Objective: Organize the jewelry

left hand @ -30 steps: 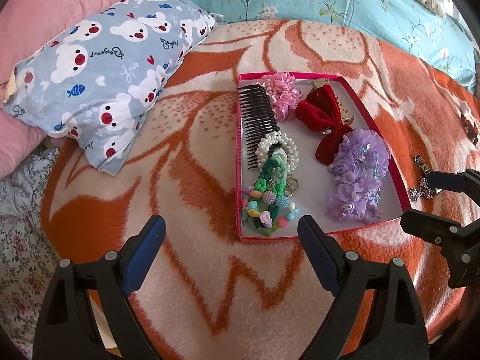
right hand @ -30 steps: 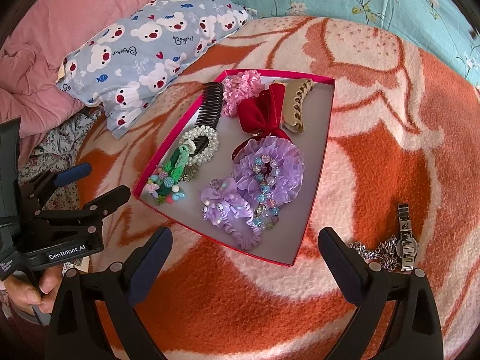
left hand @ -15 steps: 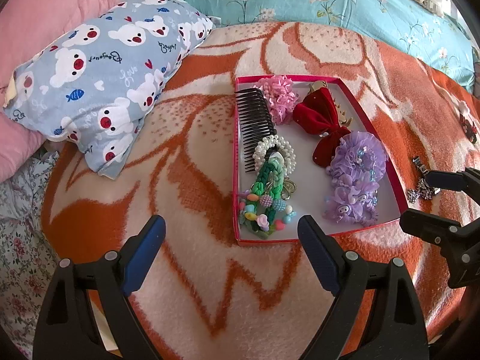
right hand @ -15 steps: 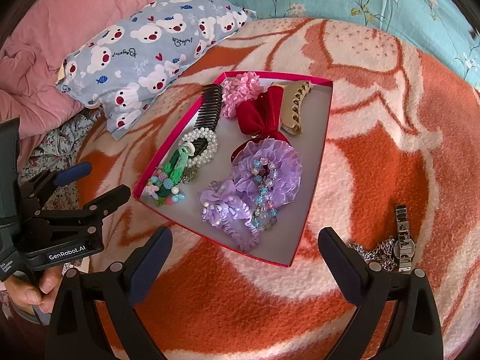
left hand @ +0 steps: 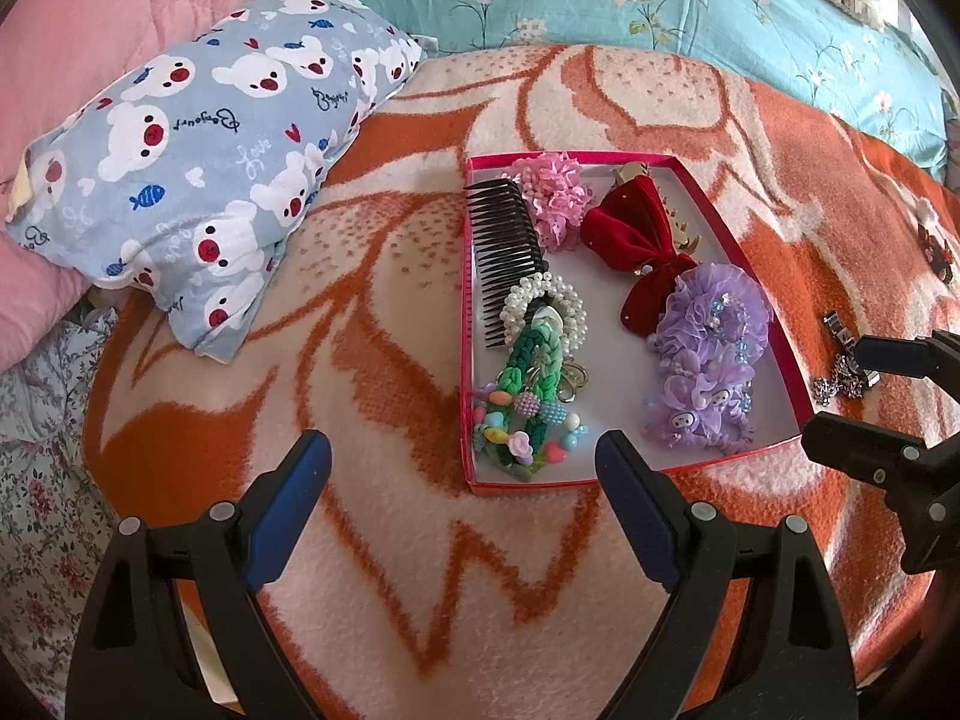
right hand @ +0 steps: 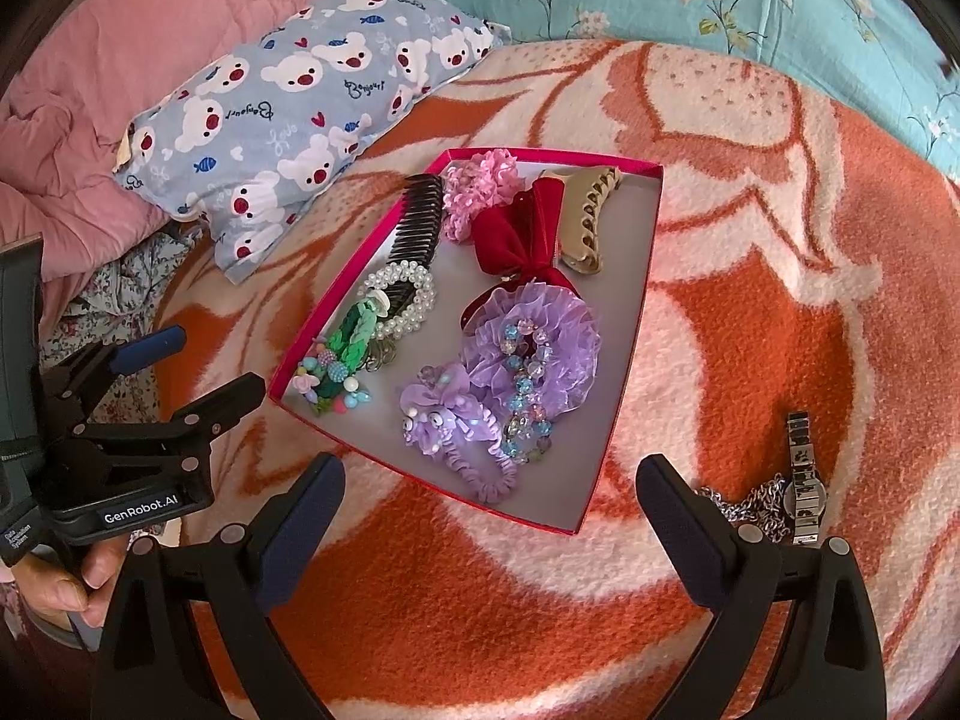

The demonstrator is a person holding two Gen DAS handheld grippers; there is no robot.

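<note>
Left of the red tray (right hand: 624, 354), the left claw (right hand: 192, 369) hovers spread and empty; the tray holds the hair pieces; right of it on the blanket (right hand: 750, 312) lie the watch (right hand: 804, 480) and chain (right hand: 756, 507), beside the spread, empty right claw (right hand: 489, 516), whose next step is probably grasping them.

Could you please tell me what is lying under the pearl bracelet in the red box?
The pearl bracelet rests on the lower end of the black comb. Those comb teeth underneath are partly hidden; whatever else it covers cannot be seen.
</note>
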